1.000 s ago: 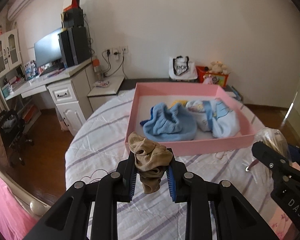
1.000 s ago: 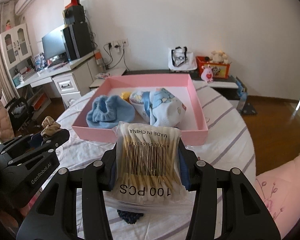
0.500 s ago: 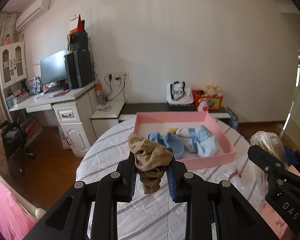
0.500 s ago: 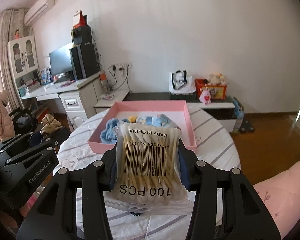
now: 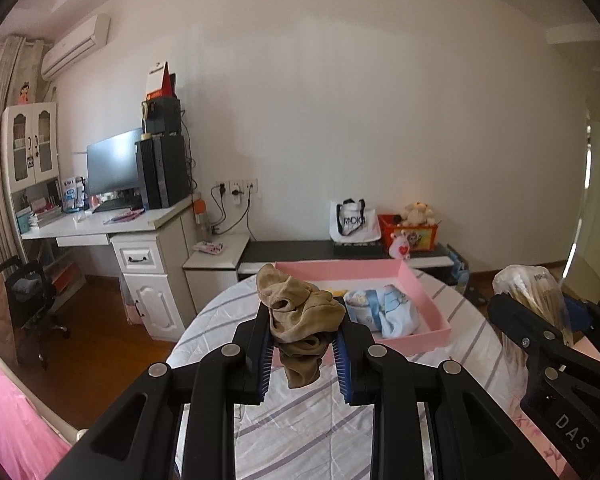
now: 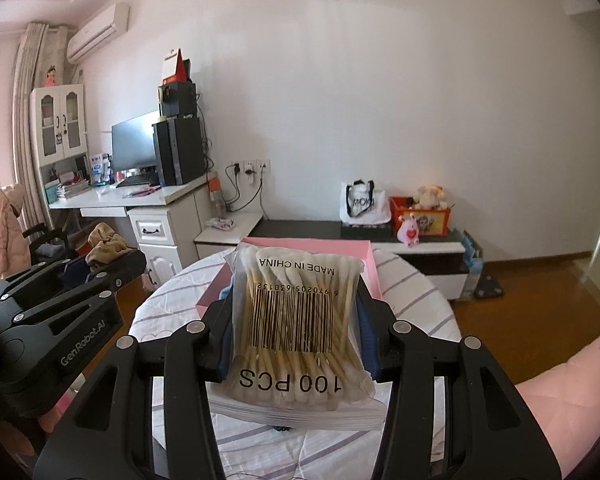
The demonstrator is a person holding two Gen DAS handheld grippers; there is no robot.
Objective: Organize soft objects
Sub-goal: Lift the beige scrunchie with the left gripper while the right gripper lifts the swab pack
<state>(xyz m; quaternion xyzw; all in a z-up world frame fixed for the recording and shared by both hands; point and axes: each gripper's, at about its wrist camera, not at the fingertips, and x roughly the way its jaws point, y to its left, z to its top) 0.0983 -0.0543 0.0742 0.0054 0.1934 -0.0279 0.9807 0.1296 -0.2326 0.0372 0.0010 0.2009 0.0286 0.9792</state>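
My left gripper is shut on a crumpled tan sock, held above the round striped table. My right gripper is shut on a clear bag of cotton swabs with a barcode. The pink tray stands at the table's far side and holds baby clothes in blue and white. In the right wrist view the tray is mostly hidden behind the bag. The left gripper with the sock shows at the left there; the right gripper with the bag shows at the right of the left wrist view.
A white desk with a monitor stands at the left wall, an office chair beside it. A low black-topped cabinet behind the table bears a white bag and an orange toy box. Pink bedding lies at right.
Both grippers have pulled back and tilted up from the tray, which now looks smaller and farther. The sock and the swab bag stay gripped.
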